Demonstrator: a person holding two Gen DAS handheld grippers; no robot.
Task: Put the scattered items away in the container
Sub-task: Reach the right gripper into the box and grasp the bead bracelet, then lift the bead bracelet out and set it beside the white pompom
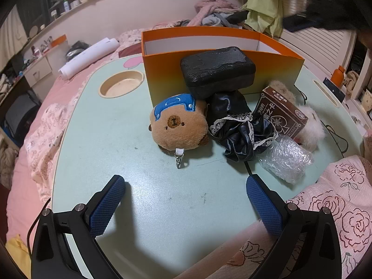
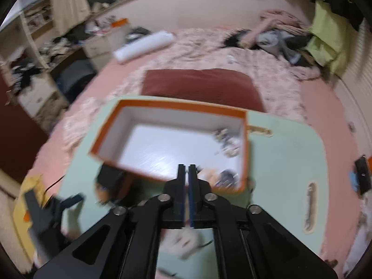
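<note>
**Orange box waits while the pile sits at its near wall**

Orange box stands on the pale green surface toward its far side, open at the top, with white inner walls. From the right wrist view its floor is mostly bare; a few small blurred bits lie along its right side, too smeared to name.

The right gripper hangs above the box's near rim with its fingers pressed together and nothing visible between them. I judge the step in hand as the gap between two loads: one drop is over and another pick is due.

The left gripper rests low near the front edge, fingers spread wide and empty, aimed at the pile.

Still outside, all at or near the box's near wall: a black case leaning on that wall, a brown plush toy with a blue cap and metal clip, a black lace-trimmed cloth, a brown card box, white fluff and a crumpled clear wrapper.

The next move probably calls for opening the right fingers and dropping to one of these; the plush lies closest to the left gripper.
</note>
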